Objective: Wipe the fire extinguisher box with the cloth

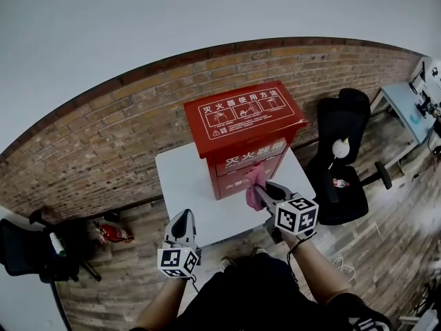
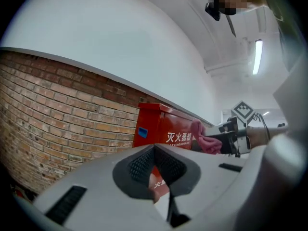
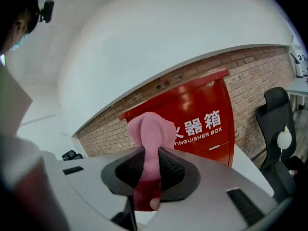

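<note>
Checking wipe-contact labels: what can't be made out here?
- Whether cloth touches box: head view, cloth overlaps box front, gap unreadable.
- Box lower front: head view, behind cloth and right gripper.
- Small print on lid: head view, too small.
- Box lower left: right gripper view, behind that gripper's body and cloth.

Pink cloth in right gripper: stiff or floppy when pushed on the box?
Probably floppy: the cloth bunches into folds beyond the right gripper pinching it. Likely light, since a narrow pinch carries it. Pushed on the box, it should crumple rather than stay flat.
</note>
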Demonstrator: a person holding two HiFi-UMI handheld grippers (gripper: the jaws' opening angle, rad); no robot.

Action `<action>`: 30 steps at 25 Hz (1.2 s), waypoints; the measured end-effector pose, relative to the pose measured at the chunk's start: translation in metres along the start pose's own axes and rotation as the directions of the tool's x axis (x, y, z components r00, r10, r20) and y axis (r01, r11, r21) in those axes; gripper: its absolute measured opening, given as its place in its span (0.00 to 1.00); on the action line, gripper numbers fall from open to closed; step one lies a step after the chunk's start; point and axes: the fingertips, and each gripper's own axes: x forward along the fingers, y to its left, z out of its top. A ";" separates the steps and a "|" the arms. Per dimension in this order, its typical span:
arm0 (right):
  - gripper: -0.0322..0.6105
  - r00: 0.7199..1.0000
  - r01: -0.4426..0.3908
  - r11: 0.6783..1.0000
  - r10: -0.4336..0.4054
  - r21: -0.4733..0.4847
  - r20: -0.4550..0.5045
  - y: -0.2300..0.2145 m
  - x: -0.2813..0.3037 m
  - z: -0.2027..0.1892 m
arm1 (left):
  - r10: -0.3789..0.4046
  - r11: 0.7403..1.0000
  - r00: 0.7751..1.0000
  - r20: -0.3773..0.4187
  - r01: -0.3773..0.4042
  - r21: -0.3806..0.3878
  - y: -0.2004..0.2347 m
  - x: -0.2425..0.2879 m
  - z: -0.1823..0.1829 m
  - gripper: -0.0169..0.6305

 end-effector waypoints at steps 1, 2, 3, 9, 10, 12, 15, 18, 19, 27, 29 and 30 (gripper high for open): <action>0.19 1.000 0.000 1.000 0.000 -0.006 0.014 0.002 -0.004 0.010 | -0.005 1.000 1.000 0.005 0.005 0.005 0.000 0.002 0.003 0.07; 0.19 1.000 0.002 1.000 -0.001 -0.012 0.028 0.004 -0.008 0.019 | -0.010 1.000 1.000 0.011 0.010 0.010 0.000 0.003 0.005 0.07; 0.19 0.999 0.004 1.000 -0.003 -0.018 0.043 0.005 -0.011 0.028 | -0.015 1.000 1.000 0.016 0.015 0.014 0.000 0.005 0.008 0.07; 0.19 0.992 0.030 0.998 -0.023 -0.057 0.123 0.007 -0.032 0.072 | -0.024 0.999 0.999 0.039 0.022 0.030 0.004 0.014 0.017 0.07; 0.19 0.991 0.037 0.997 -0.028 -0.061 0.133 0.004 -0.035 0.078 | -0.024 0.999 0.999 0.040 0.023 0.032 0.004 0.016 0.017 0.07; 0.19 0.988 0.052 0.996 -0.041 -0.068 0.148 -0.002 -0.042 0.088 | -0.028 0.999 0.999 0.043 0.026 0.033 0.002 0.020 0.019 0.07; 0.19 0.985 0.067 0.994 -0.052 -0.084 0.167 -0.011 -0.048 0.105 | -0.035 0.998 0.998 0.052 0.032 0.046 -0.003 0.030 0.024 0.07; 0.19 0.982 0.073 0.992 -0.053 -0.103 0.182 -0.023 -0.051 0.124 | -0.033 0.997 0.998 0.058 0.029 0.068 -0.008 0.040 0.031 0.07; 0.19 0.981 0.075 0.991 -0.054 -0.111 0.185 -0.027 -0.051 0.130 | -0.029 0.997 0.998 0.060 0.025 0.075 -0.009 0.044 0.033 0.07; 0.19 0.980 0.045 0.984 -0.009 -0.173 0.199 -0.050 -0.046 0.192 | 0.023 0.989 0.995 0.101 -0.037 0.144 -0.011 0.072 0.061 0.07; 0.19 0.979 0.040 0.981 -0.002 -0.189 0.201 -0.058 -0.044 0.209 | 0.028 0.987 0.993 0.117 -0.046 0.153 -0.012 0.081 0.069 0.07; 0.19 0.980 0.038 0.980 0.002 -0.198 0.199 -0.063 -0.042 0.216 | 0.031 0.986 0.992 0.124 -0.050 0.156 -0.013 0.085 0.072 0.07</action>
